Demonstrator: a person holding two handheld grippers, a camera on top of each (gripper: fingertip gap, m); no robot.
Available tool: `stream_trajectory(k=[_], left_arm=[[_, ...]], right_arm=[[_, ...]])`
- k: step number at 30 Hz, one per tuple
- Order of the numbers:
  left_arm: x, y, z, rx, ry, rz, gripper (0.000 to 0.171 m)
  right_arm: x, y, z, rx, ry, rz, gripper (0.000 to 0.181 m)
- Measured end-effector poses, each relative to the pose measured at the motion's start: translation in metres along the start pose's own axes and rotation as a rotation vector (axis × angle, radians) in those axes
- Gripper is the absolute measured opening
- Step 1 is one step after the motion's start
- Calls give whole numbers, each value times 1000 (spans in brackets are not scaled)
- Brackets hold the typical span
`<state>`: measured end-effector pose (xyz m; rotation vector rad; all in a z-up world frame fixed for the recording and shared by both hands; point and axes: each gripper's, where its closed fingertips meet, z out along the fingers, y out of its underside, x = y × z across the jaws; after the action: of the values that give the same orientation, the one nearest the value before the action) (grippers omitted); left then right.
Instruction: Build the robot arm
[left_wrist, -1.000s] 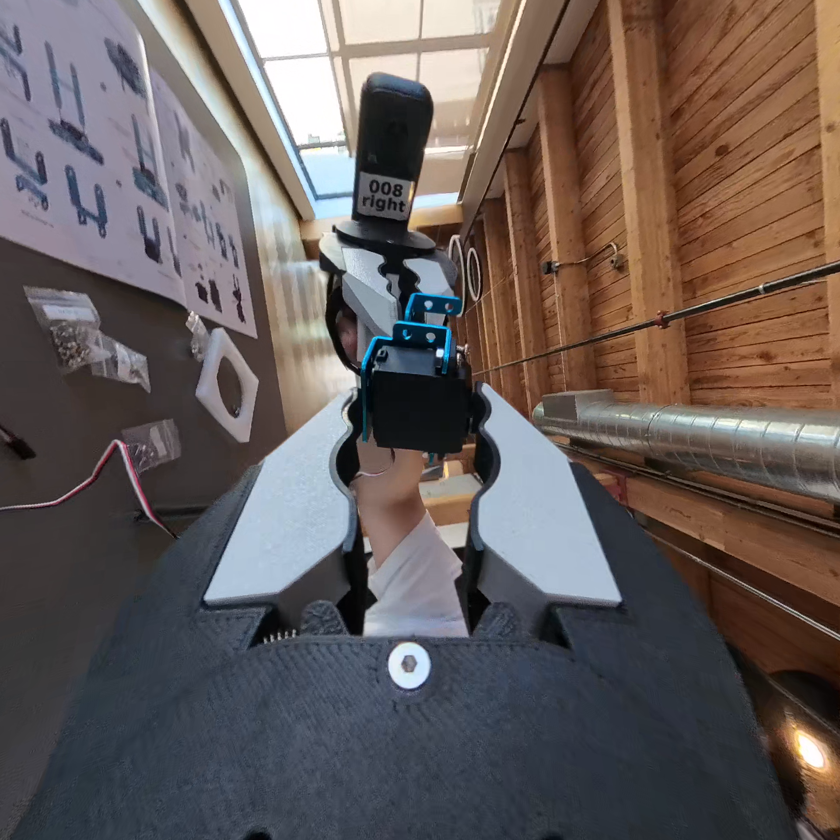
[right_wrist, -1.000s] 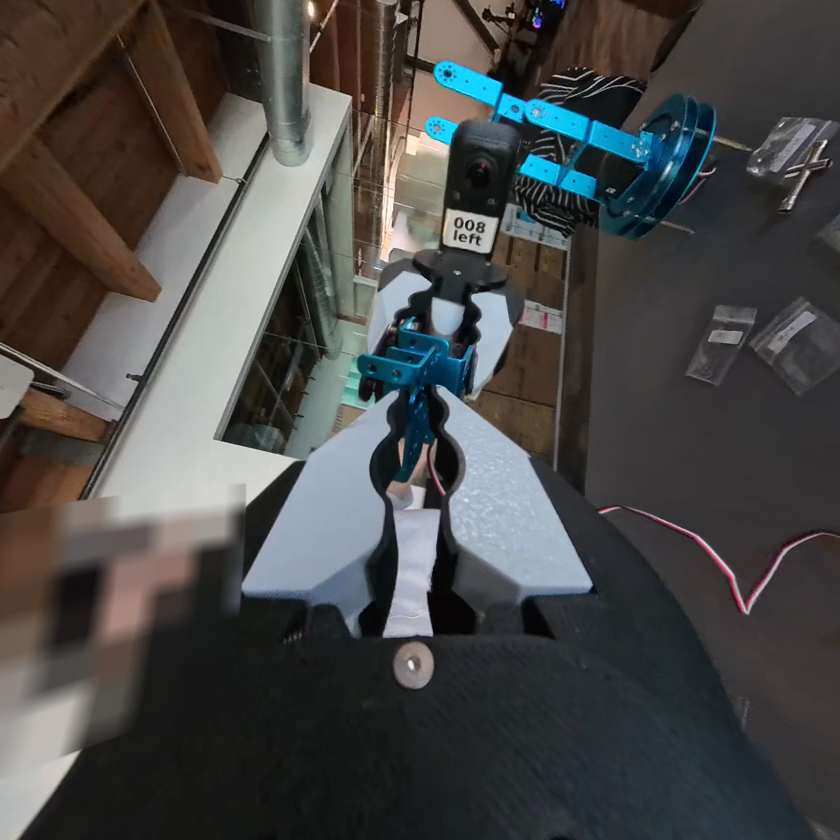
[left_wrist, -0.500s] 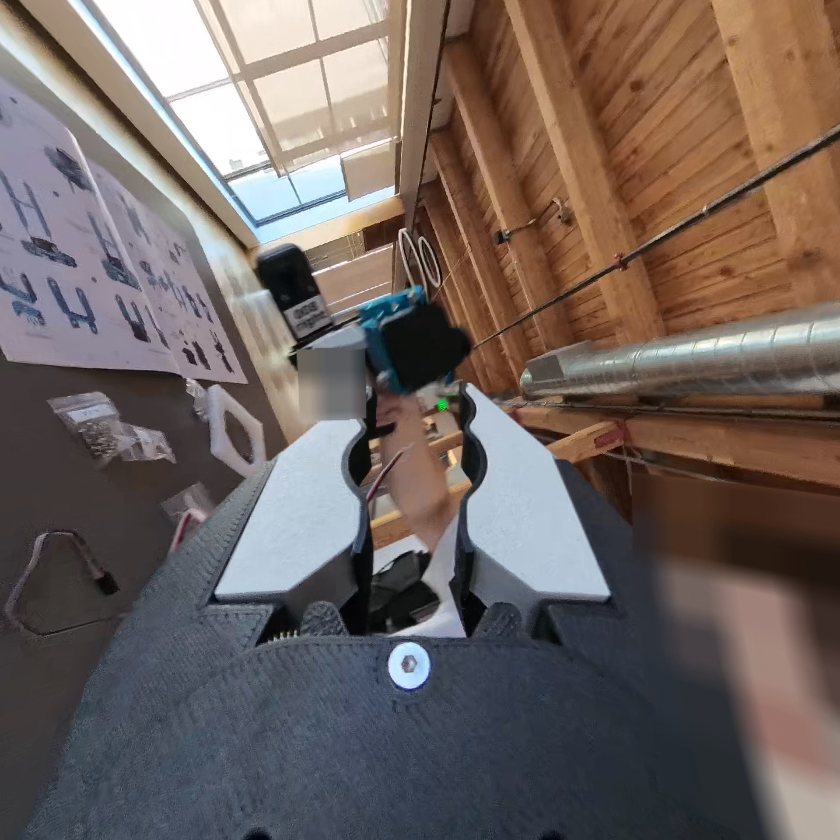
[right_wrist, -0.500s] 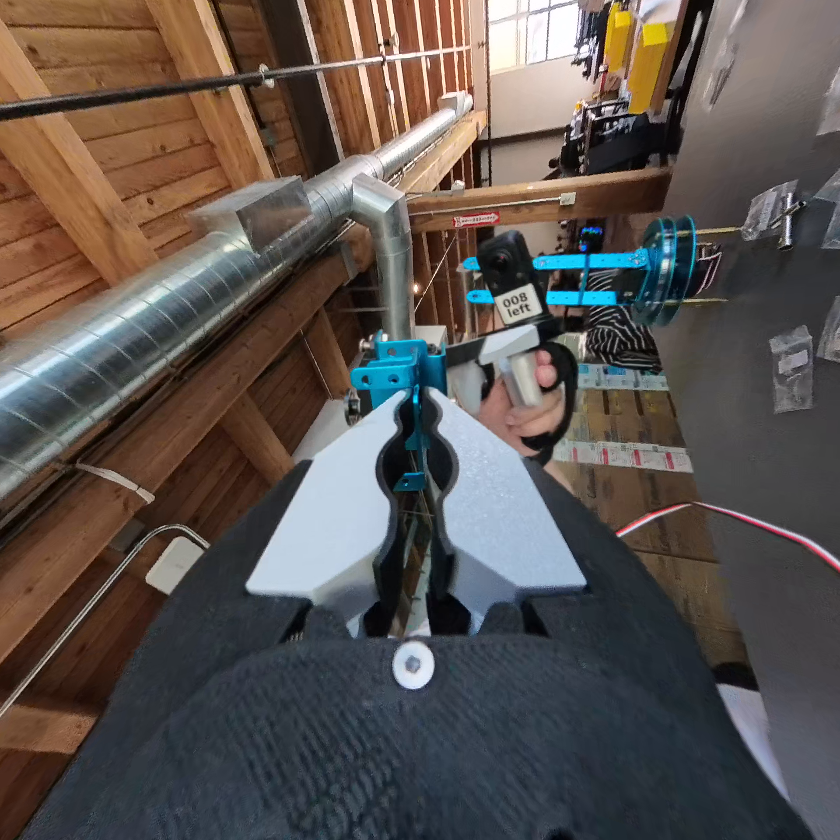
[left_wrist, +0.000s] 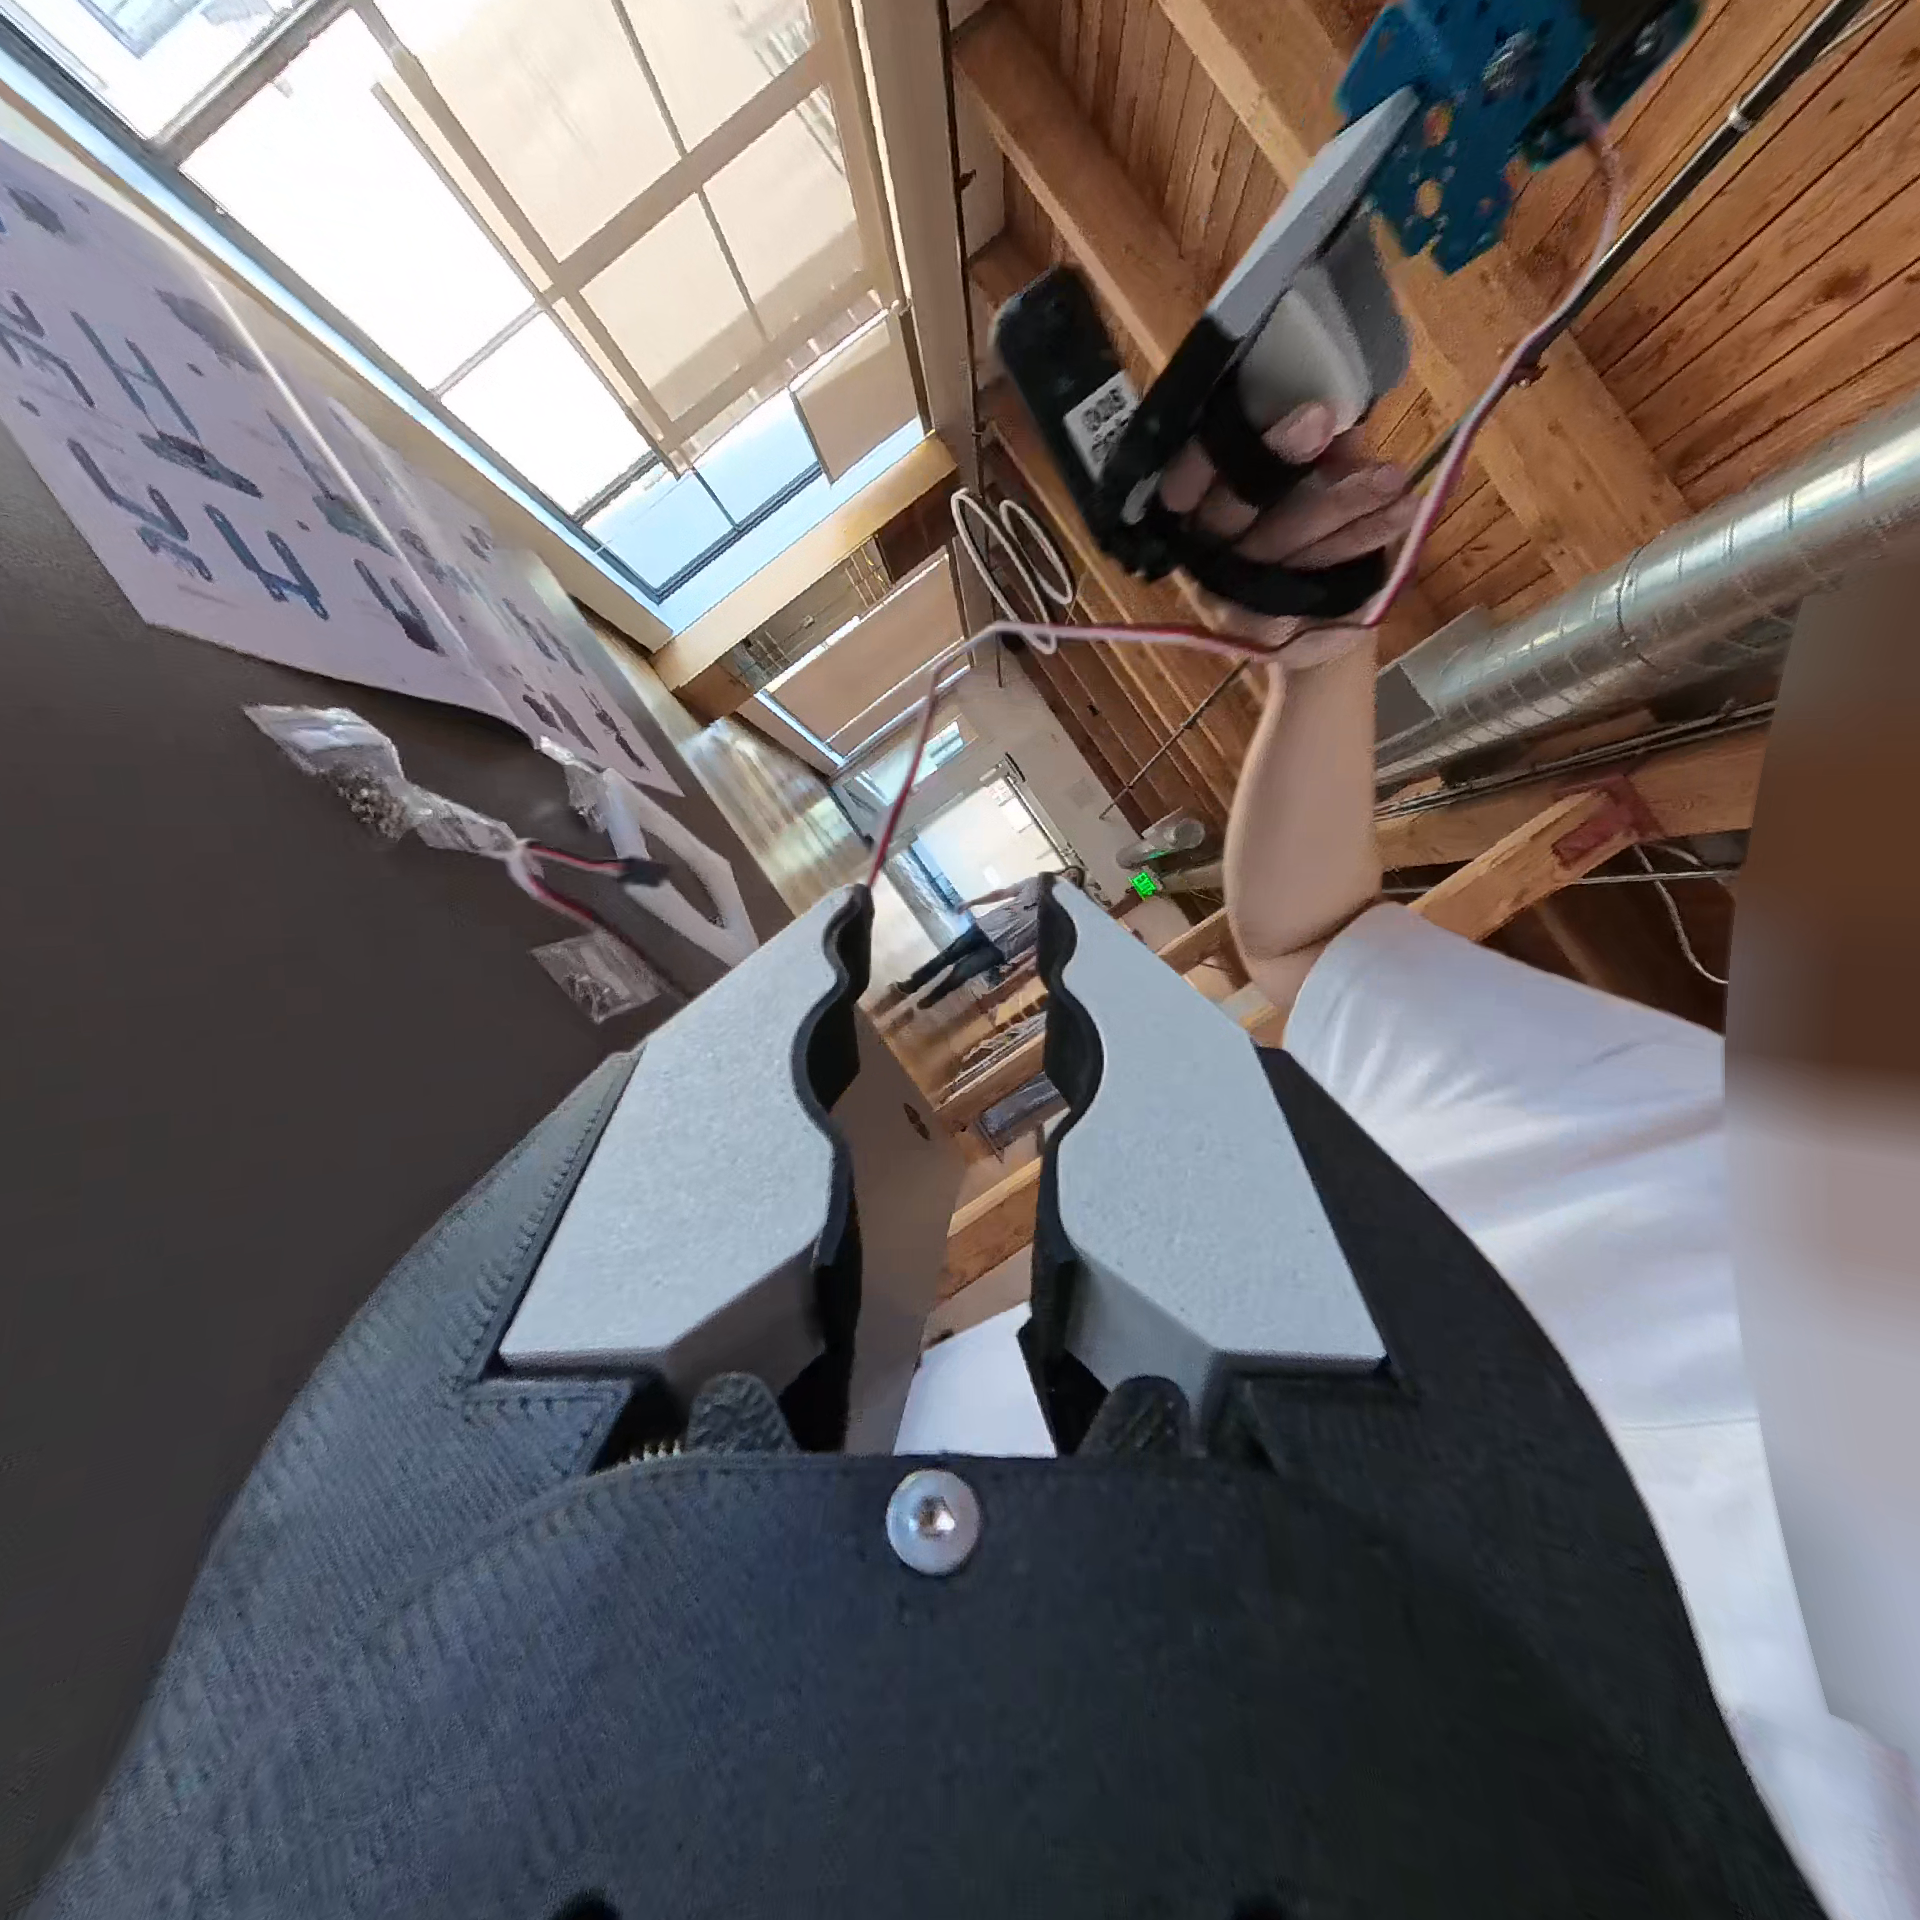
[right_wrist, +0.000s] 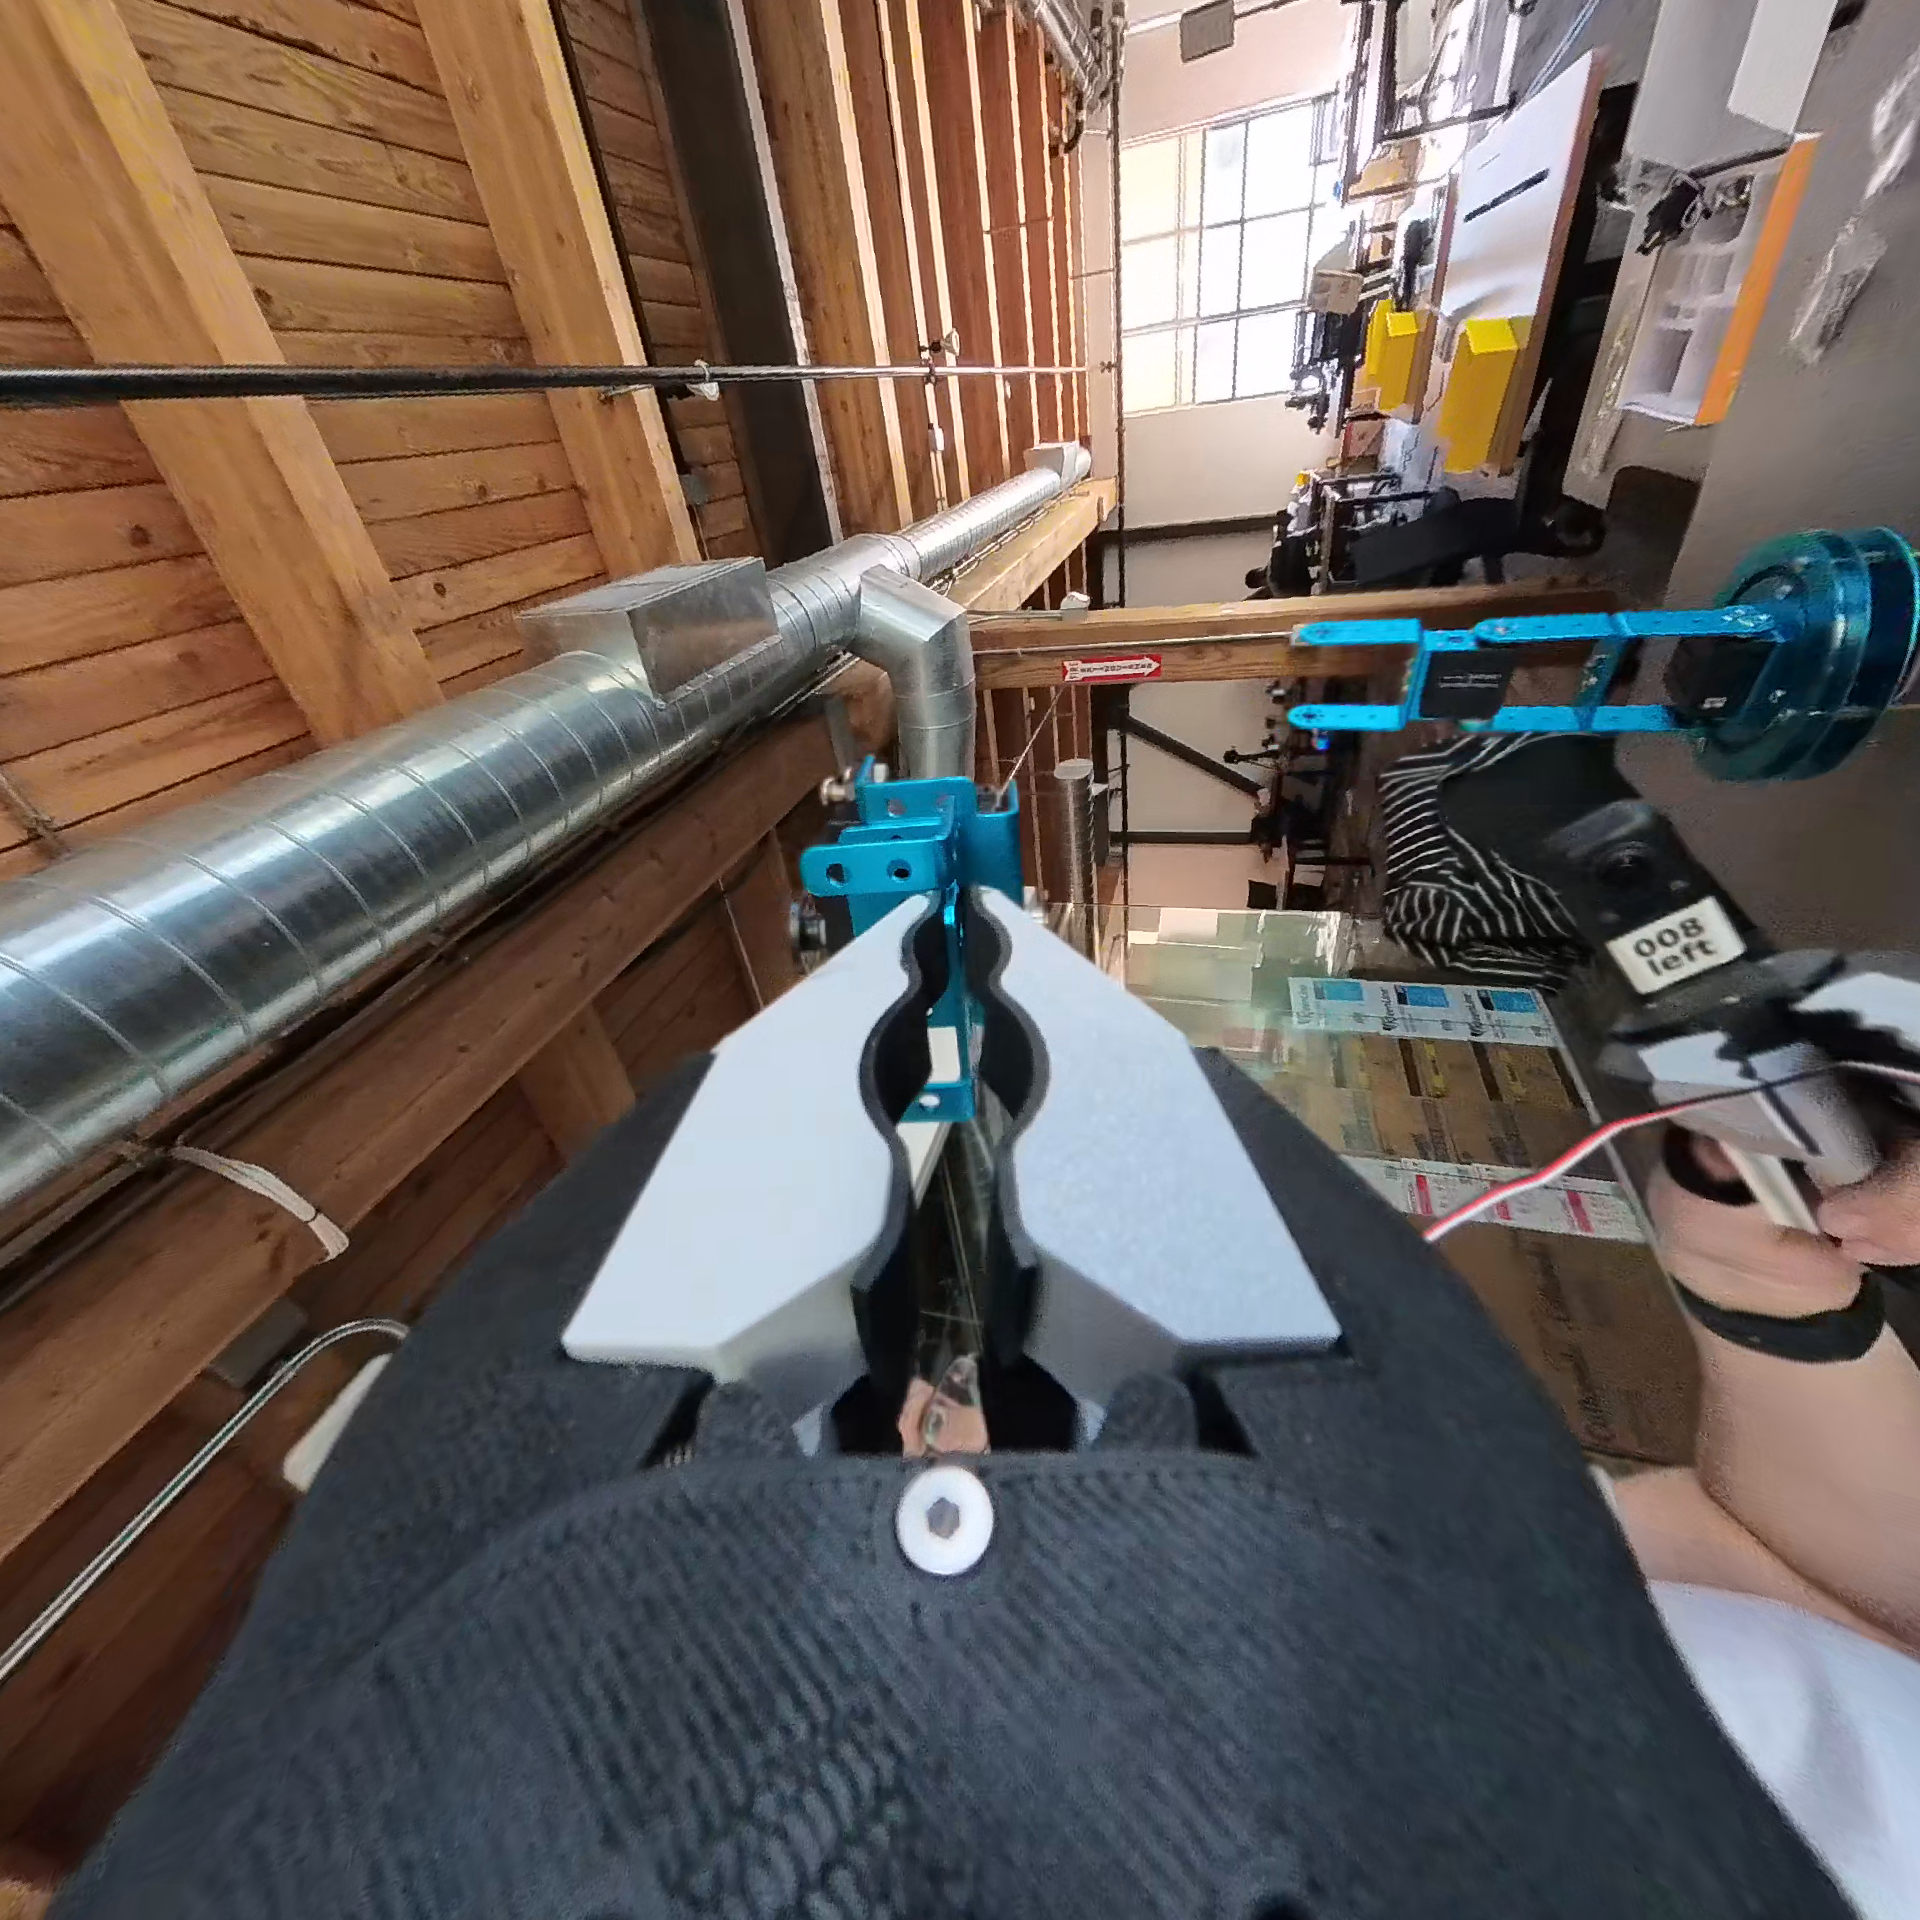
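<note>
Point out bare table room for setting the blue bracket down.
Free: the wide dark table stretch between the sheets, the bags and the left gripper. Crowded: around the bags, the wire plug and the white frame. The right gripper is shut on the blue bracket.

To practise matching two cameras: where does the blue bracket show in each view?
Left wrist view: blue bracket at top right, in the far right hand-held gripper.
Right wrist view: centre, clamped at the fingertips.
Shared landmark: silver duct along the wood.
</note>
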<state>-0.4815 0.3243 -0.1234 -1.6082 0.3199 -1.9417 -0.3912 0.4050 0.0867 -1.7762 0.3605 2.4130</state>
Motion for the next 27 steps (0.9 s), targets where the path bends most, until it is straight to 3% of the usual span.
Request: stream_trajectory(k=[8, 15, 23, 27], left_arm=[[9, 20, -15, 26, -4, 68, 31], [15, 11, -29, 74, -1, 107, 31], [22, 12, -34, 89, 17, 130, 30], [23, 13, -34, 97, 15, 135, 30]], right_arm=[[-9, 26, 12, 62, 45, -30, 1], [-18, 41, 21, 68, 84, -77, 1], [-25, 40, 23, 190, 45, -46, 0], [-28, 42, 25, 184, 69, -62, 1]])
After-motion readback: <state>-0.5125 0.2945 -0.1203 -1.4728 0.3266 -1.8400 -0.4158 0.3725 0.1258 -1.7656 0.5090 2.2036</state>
